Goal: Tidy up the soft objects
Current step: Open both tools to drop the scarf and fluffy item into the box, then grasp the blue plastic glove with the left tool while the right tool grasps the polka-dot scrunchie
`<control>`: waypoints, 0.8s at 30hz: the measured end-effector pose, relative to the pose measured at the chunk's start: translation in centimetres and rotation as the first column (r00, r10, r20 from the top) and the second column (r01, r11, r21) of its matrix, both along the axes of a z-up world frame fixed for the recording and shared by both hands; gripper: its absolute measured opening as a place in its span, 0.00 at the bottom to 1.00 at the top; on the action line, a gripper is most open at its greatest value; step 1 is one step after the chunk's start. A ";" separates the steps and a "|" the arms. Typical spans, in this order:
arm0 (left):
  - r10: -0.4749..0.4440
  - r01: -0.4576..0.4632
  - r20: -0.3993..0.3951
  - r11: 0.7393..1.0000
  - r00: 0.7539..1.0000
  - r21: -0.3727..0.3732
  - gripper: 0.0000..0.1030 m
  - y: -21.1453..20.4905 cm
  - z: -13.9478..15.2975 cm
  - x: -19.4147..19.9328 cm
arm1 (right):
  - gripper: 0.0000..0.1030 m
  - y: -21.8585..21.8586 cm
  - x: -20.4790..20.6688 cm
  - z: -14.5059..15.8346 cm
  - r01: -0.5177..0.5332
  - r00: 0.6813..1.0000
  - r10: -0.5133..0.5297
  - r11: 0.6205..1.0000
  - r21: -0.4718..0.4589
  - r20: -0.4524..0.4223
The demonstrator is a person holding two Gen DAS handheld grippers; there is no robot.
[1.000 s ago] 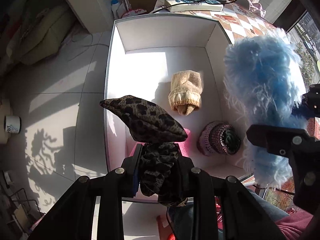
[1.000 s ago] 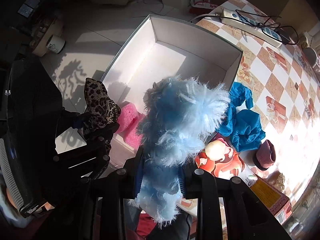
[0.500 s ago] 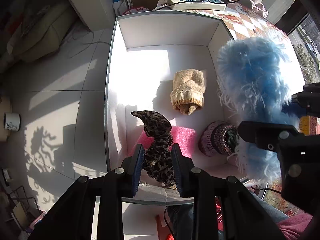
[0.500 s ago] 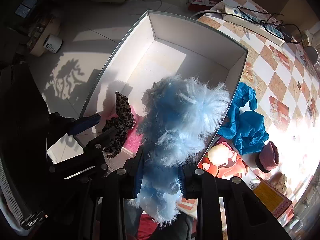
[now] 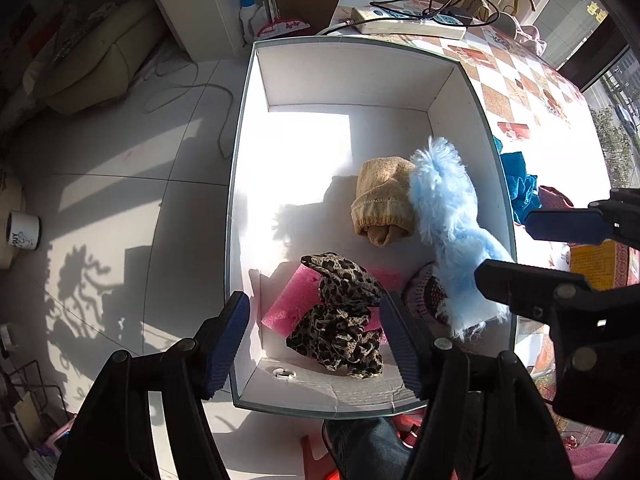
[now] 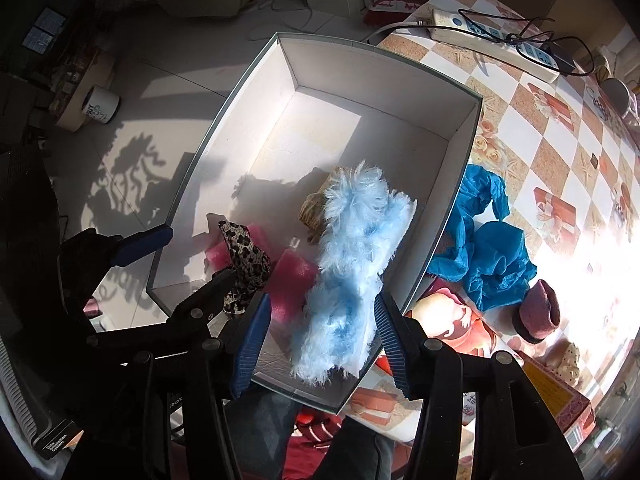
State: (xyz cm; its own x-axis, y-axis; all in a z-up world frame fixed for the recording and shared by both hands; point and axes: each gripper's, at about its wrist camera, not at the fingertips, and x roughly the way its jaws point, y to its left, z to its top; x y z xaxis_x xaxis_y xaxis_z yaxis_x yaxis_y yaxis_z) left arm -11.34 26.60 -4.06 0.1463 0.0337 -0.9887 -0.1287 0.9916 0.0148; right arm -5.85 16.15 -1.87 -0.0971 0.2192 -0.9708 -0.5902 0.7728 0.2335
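Note:
A white box (image 5: 248,160) lies below both grippers. My left gripper (image 5: 314,308) points straight down over its near end, and its jaws are opening. The leopard-print fabric (image 5: 340,320) lies under them on a pink sponge (image 5: 296,296), clear of the pads. The jaws of my right gripper (image 6: 322,304) are opening too. The fluffy light-blue piece (image 6: 352,264) sits between them, loose, draped along the box's right side over a tan knit hat (image 5: 380,200) and a purple knit item (image 5: 424,296).
To the right of the box, a checkered tablecloth (image 6: 560,128) bears a blue cloth (image 6: 488,256), a maroon knit item (image 6: 540,312) and a power strip (image 6: 492,32) with cables. A mug (image 5: 22,232) stands on the tiled floor at the left.
Both grippers' jaws have spread. The leopard fabric dropped out of the left jaws onto the pink sponge. The blue fluffy piece slipped from the right jaws down into the box.

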 end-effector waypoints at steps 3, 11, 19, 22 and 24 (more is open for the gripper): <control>0.026 -0.029 -0.052 0.998 0.998 -0.053 0.75 0.4 -0.7 0.1 | 0.86 -0.2 0.2 0.1 0.016 1.000 -0.016 1.000 0.000 -0.002; 0.045 -0.051 -0.080 0.996 0.996 -0.074 0.84 0.1 -0.9 0.4 | 0.96 -2.0 0.9 0.7 0.080 0.996 -0.081 0.997 -0.010 -0.040; -0.105 0.120 0.088 0.975 0.991 -0.189 1.00 -4.3 5.0 4.4 | 0.96 -10.4 4.2 5.3 0.256 0.967 -0.255 0.966 0.022 -0.023; -0.195 0.213 0.113 0.959 0.974 -0.186 1.00 -7.8 6.6 6.7 | 0.96 -15.9 5.9 7.0 0.380 0.925 -0.379 0.925 0.028 -0.013; -0.250 0.268 0.113 0.945 0.962 -0.188 1.00 -10.5 7.0 8.3 | 0.96 -19.5 6.8 7.7 0.461 0.887 -0.461 0.887 0.031 -0.012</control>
